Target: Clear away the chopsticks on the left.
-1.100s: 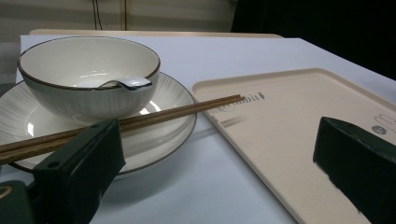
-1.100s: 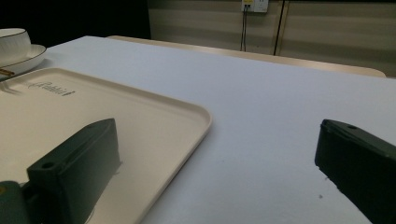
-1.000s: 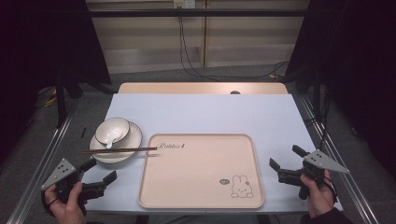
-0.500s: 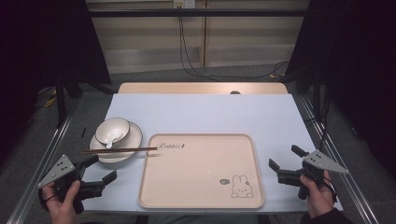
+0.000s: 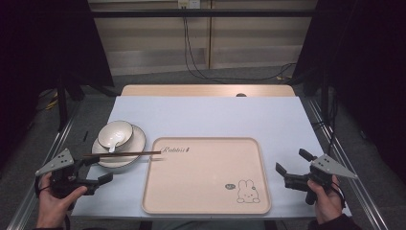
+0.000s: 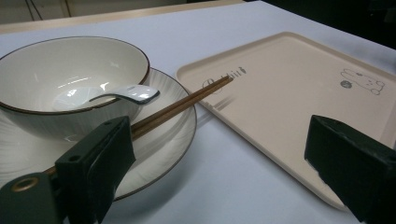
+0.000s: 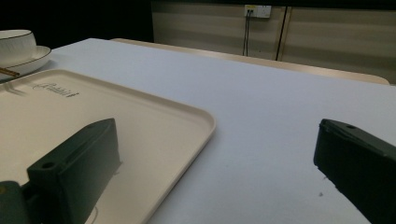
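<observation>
**Left tongs creep toward the chopsticks; right tongs wait**

The left tongs (image 5: 95, 170) stand wide, holding nothing, at the near left corner of the counter (image 5: 206, 115). Compared with a second ago they have shifted slightly left and tilted a little, with the hand (image 5: 55, 201) lower on the edge; the move is small, more an aiming than a reach. In the left gripper view one jaw sits in front of the near end of the chopsticks (image 6: 187, 103), which suggests the pair is what these tongs are lining up on, though nothing is touched yet.

The right tongs (image 5: 292, 167) are also wide and hold nothing, resting just beside the right rim of the tray (image 5: 206, 211); they look the same as a second ago.

The chopsticks lie across the front of the plate (image 5: 136, 143), their tips resting on the tray's left edge near its printed lettering. On the plate stands the bowl (image 5: 115, 132), with a white spoon (image 6: 116, 93) inside it. Tray, plate, bowl and chopsticks have not moved.

My reading: the work is at its very start, with the tray bare and the first grasp not yet made.
</observation>
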The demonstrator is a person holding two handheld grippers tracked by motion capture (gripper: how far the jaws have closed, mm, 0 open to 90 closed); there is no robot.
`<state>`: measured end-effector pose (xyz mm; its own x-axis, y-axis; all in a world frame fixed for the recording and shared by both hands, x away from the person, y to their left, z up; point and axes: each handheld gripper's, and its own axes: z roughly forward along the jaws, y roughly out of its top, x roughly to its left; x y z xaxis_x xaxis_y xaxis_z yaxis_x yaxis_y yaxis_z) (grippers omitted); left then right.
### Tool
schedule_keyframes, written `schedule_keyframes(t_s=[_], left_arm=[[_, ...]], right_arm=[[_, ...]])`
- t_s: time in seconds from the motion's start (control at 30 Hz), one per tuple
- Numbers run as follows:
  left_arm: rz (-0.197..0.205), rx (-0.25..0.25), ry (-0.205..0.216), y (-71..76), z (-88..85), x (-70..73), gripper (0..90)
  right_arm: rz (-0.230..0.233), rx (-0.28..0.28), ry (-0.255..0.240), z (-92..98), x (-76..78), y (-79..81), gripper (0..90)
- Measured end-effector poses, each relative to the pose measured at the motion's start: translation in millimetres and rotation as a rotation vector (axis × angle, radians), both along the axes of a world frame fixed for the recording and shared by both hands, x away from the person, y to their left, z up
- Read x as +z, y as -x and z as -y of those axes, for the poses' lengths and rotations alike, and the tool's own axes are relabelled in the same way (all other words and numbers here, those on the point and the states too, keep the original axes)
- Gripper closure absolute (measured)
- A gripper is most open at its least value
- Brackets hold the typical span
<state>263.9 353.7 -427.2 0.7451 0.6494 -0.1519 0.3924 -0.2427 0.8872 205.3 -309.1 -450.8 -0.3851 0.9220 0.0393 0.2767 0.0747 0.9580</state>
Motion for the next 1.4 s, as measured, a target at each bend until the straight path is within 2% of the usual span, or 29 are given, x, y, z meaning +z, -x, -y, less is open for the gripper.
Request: schedule_keyframes(t_s=[0.03, 0.1, 0.13, 0.2, 0.23, 0.3, 0.33, 0.37, 0.4, 0.43, 0.57, 0.63, 0.67, 0.73, 0.77, 0.8, 0.87, 0.97, 1.03, 1.1, 1.33, 1.4], left_arm=[[-0.018, -0.024, -0.002, -4.0, -1.7, 0.6, 7.9], [-0.023, -0.070, -0.029, -8.9, -3.5, 0.3, 9.6], [-0.029, -0.071, -0.061, -13.7, -6.0, -0.2, 8.5], [-0.038, -0.066, -0.059, -15.2, -6.5, -0.9, 7.4], [-0.029, -0.073, -0.109, -19.6, -9.6, -2.2, 7.4], [-0.037, -0.071, -0.114, -21.6, -10.5, -3.2, 8.8], [-0.030, -0.086, -0.155, -25.2, -13.0, -4.7, 11.6], [-0.023, -0.098, -0.178, -26.8, -14.6, -4.9, 16.2], [-0.023, -0.098, -0.178, -26.8, -14.6, -4.9, 20.7], [-0.015, -0.103, -0.202, -33.1, -18.2, -6.4, 22.4], [0.002, -0.117, -0.231, -43.2, -25.3, -6.6, 37.4], [0.011, -0.131, -0.242, -46.0, -26.2, -7.4, 39.2], [0.016, -0.131, -0.259, -47.7, -26.6, -7.4, 47.8], [0.018, -0.147, -0.269, -52.2, -26.2, -8.3, 50.8], [0.027, -0.164, -0.301, -56.7, -24.5, -9.2, 53.0], [0.027, -0.164, -0.301, -56.7, -24.5, -9.2, 55.4], [0.027, -0.176, -0.332, -62.5, -23.2, -11.1, 57.0], [0.022, -0.188, -0.331, -65.5, -23.0, -12.7, 58.7], [0.024, -0.199, -0.356, -68.7, -23.4, -13.0, 59.1], [0.034, -0.199, -0.345, -70.4, -23.6, -14.7, 61.3], [0.046, -0.218, -0.361, -74.5, -21.3, -16.6, 64.6], [0.040, -0.229, -0.385, -76.2, -19.4, -15.5, 64.6]], right_arm=[[0.000, 0.000, 0.000, 0.0, 0.0, 0.0, 0.0], [-0.001, 0.002, 0.000, -0.1, -0.1, 0.0, 0.0], [-0.001, 0.001, -0.002, -0.1, 0.0, 0.1, 0.0], [0.000, 0.001, -0.001, 0.0, 0.0, 0.1, 0.0], [-0.001, 0.001, -0.001, 0.1, -0.1, 0.2, 0.0], [0.000, 0.000, -0.002, -0.1, -0.2, 0.1, 0.0], [-0.004, 0.001, -0.004, -0.5, -0.2, 0.2, 0.0], [-0.001, 0.005, -0.003, -0.4, -0.2, 0.2, 0.0], [-0.001, 0.005, -0.003, -0.4, -0.2, 0.2, 0.0], [0.000, 0.004, -0.003, -0.4, -0.2, 0.1, 0.0], [-0.003, -0.001, -0.003, -0.7, -0.3, 0.0, 0.0], [-0.004, -0.001, -0.002, -0.7, -0.4, 0.0, 0.0], [-0.005, -0.001, -0.003, -0.8, -0.5, -0.1, 0.0], [-0.002, -0.001, -0.001, -0.7, -0.5, 0.0, 0.0], [-0.003, -0.001, -0.002, -0.8, -0.5, 0.0, 0.0], [-0.004, 0.000, -0.001, -0.8, -0.6, 0.0, 0.0], [-0.005, 0.001, -0.002, -0.8, -0.6, 0.2, 0.0], [-0.006, 0.002, -0.003, -0.8, -0.7, 0.2, 0.0], [-0.003, 0.003, -0.003, -0.8, -0.7, 0.2, 0.0], [-0.008, 0.003, -0.008, -1.1, -0.6, 0.5, 0.0], [-0.007, 0.005, -0.009, -1.2, -1.0, 0.2, 0.0], [-0.009, 0.004, -0.008, -1.5, -1.0, 0.2, 0.0]])
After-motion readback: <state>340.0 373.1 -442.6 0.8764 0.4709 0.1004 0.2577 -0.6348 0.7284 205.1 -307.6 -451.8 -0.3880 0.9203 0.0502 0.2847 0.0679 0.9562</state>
